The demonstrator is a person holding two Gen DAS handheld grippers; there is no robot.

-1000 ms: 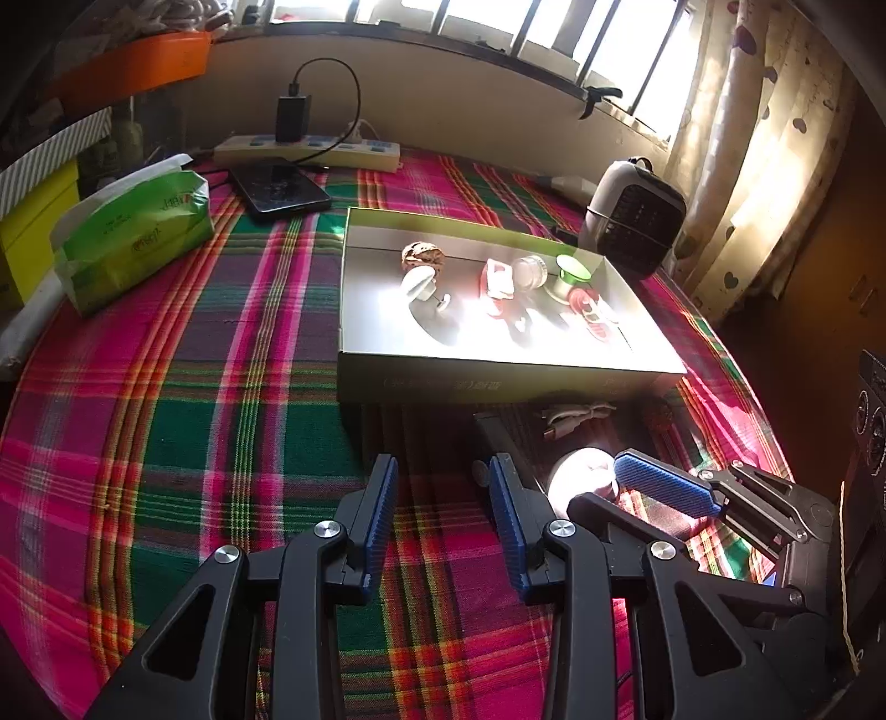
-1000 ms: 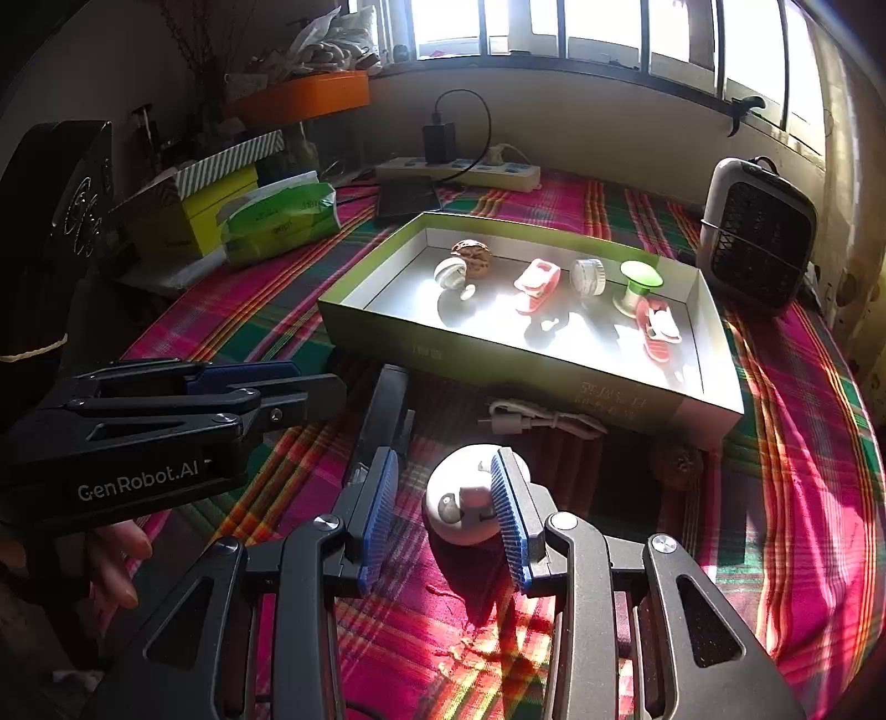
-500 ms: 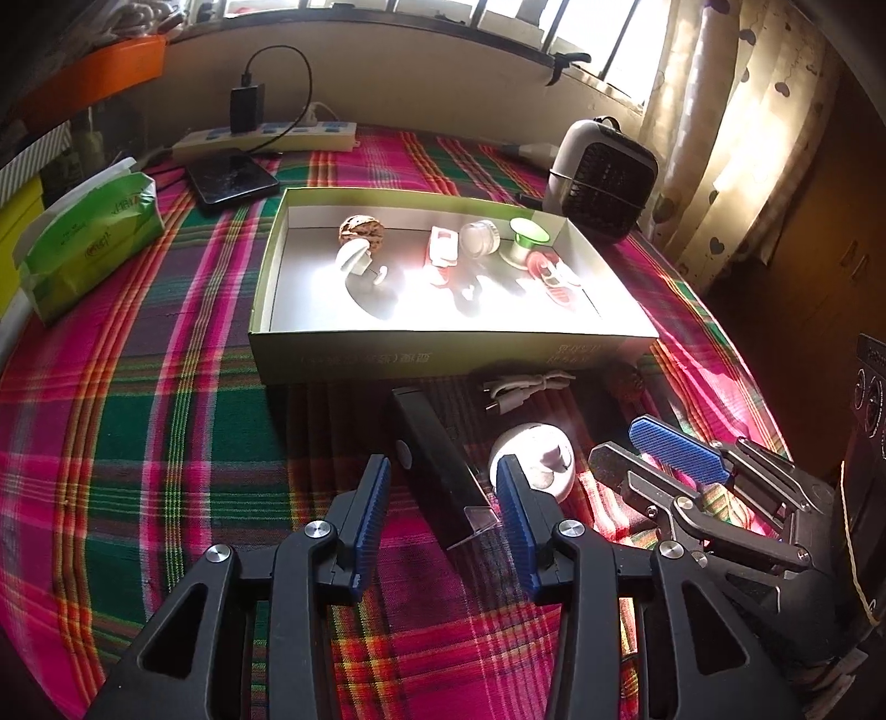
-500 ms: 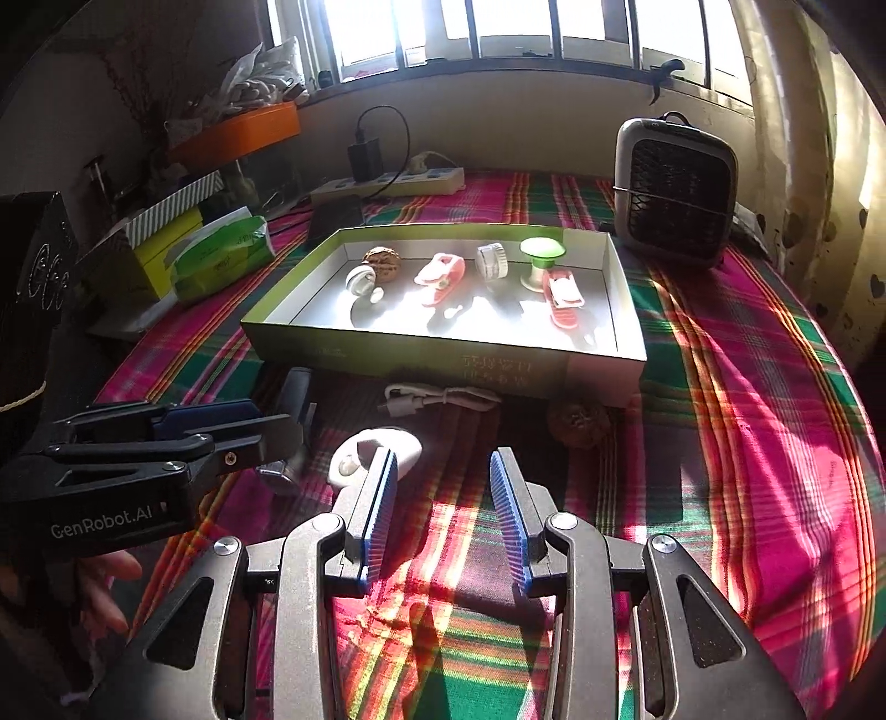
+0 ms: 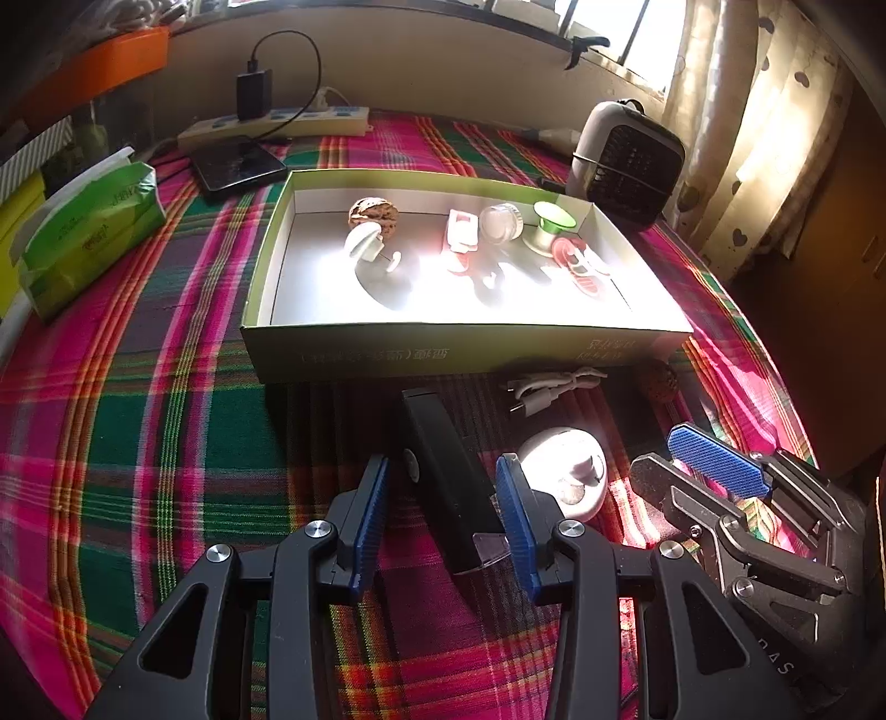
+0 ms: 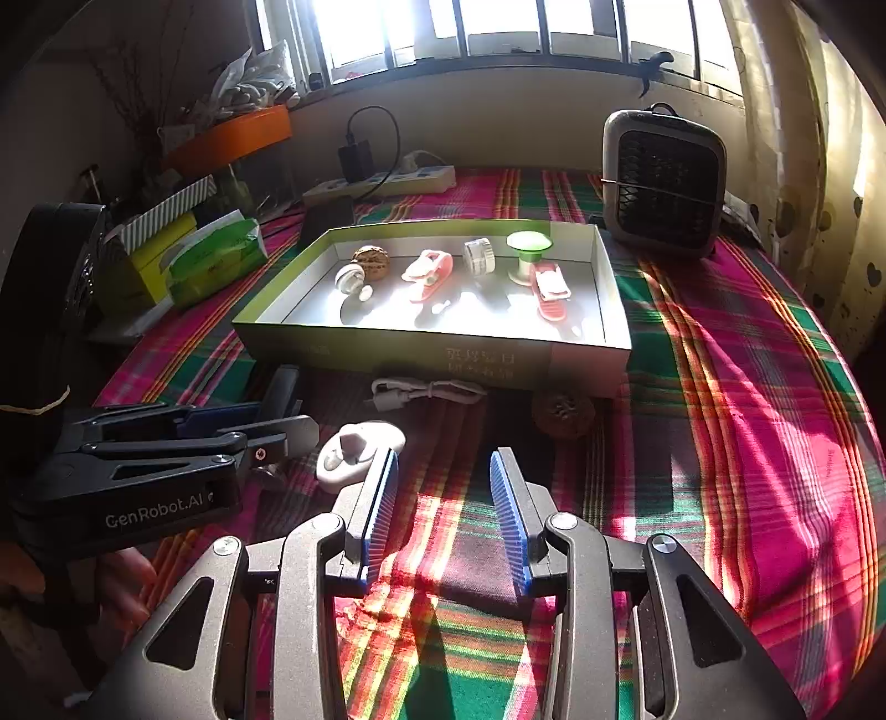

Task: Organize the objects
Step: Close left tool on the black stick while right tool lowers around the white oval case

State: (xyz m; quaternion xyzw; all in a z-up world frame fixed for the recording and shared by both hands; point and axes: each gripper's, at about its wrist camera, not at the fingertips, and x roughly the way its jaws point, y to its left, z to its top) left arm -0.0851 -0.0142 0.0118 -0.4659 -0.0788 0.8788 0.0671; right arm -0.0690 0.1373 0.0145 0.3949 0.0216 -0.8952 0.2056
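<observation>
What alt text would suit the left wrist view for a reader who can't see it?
The open left gripper straddles a black bar lying on a plaid cloth, in front of a shallow box of small items. A white case, a cable and the right gripper lie to its right.

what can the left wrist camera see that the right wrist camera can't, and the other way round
Only the left wrist view shows the whole black bar-shaped device lying between the open left gripper; in the right wrist view the left gripper mostly hides it. Only the right wrist view shows the window panes and the bare plaid cloth between the open right gripper. Both show the green box of small items, the white cable, the white round case, the loose walnut and the heater.
</observation>
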